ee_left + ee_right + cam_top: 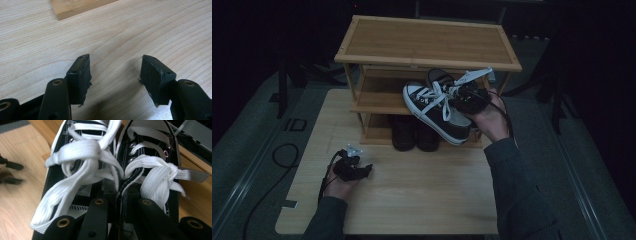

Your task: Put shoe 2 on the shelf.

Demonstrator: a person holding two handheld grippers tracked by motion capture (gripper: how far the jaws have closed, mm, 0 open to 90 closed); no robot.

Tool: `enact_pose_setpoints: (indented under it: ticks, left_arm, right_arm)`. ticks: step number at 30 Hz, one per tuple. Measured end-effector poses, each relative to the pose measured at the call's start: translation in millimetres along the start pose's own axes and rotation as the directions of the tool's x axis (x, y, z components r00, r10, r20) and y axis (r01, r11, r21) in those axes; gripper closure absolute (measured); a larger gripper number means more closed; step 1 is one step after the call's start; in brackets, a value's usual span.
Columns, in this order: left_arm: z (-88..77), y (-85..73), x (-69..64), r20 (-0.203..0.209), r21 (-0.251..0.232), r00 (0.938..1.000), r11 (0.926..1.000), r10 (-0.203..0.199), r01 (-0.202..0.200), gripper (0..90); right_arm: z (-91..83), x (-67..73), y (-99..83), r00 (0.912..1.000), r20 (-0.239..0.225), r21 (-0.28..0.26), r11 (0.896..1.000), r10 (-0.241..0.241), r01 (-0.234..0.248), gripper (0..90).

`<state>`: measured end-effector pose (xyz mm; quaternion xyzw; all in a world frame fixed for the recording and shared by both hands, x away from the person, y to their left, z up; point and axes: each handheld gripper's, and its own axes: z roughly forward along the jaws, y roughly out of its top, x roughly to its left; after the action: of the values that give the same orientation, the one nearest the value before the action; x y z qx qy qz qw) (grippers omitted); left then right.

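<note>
A pair of black canvas sneakers (432, 107) with white laces hangs in the air in front of the bamboo shoe rack (427, 42), level with its middle shelf. My right gripper (467, 97) is shut on them. In the right gripper view its jaws pinch the touching inner walls of the left shoe (75, 170) and the right shoe (150, 152) together, and the right gripper (120, 192) is half buried under the laces. My left gripper (362, 170) rests low on the wooden table (412, 200), open, with nothing between the jaws of the left gripper (115, 72).
A pair of dark shoes (414, 132) stands on the rack's bottom shelf, below the held sneakers. A bamboo edge of the rack (75, 7) lies just ahead of the left gripper. Dark floor with a cable (282, 155) surrounds the table.
</note>
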<state>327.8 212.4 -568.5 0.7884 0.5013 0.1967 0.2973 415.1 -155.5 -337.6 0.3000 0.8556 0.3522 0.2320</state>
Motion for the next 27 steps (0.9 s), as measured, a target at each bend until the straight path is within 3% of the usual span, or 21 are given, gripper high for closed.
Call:
enact_pose_setpoints:
  ticks: [7, 9, 10, 12, 16, 18, 21, 27]
  left_arm:
    - [0.1, 0.0, 0.0, 0.001, -0.001, 1.0000, 1.0000, 0.001, -0.001, 41.8]
    - [0.1, 0.1, 0.0, 0.000, 0.000, 1.0000, 1.0000, 0.001, -0.001, 41.8]
    - [0.1, 0.0, -0.1, 0.000, 0.000, 1.0000, 1.0000, 0.001, -0.001, 41.8]
    - [0.0, -0.1, -0.1, 0.000, 0.001, 1.0000, 1.0000, 0.002, -0.002, 41.8]
    - [0.0, -0.1, 0.0, 0.001, 0.001, 1.0000, 1.0000, 0.004, -0.004, 41.7]
    - [-0.1, 0.0, 0.1, 0.001, 0.001, 1.0000, 1.0000, 0.004, -0.004, 41.7]
    - [0.0, -0.1, 0.0, 0.000, 0.002, 1.0000, 1.0000, 0.004, -0.004, 41.7]
    - [-0.1, -0.3, -0.2, 0.000, 0.000, 1.0000, 1.0000, 0.003, -0.003, 41.7]
  right_arm:
    - [6.9, 2.4, 5.4, 0.9947, 0.076, -0.001, 0.998, 0.070, -0.070, 83.9]
    - [7.3, 4.2, 7.3, 0.9939, 0.090, 0.010, 0.998, 0.064, -0.065, 81.7]
    - [8.7, 8.3, 10.4, 0.9928, 0.116, 0.033, 0.999, 0.030, -0.034, 75.8]
    - [9.1, 9.6, 11.7, 0.9914, 0.130, 0.045, 0.999, 0.003, -0.009, 73.0]
    - [6.5, 6.1, 11.1, 0.9926, 0.122, 0.041, 0.999, -0.001, -0.004, 65.8]
    - [-0.1, -3.6, 11.1, 0.9963, 0.082, 0.028, 0.999, 0.027, -0.029, 62.6]
    - [-5.2, -6.2, 10.2, 0.9985, 0.055, 0.038, 0.999, -0.002, 0.000, 57.6]
    - [-12.1, -7.0, 6.5, 0.9983, 0.047, 0.034, 0.999, -0.035, 0.034, 56.2]
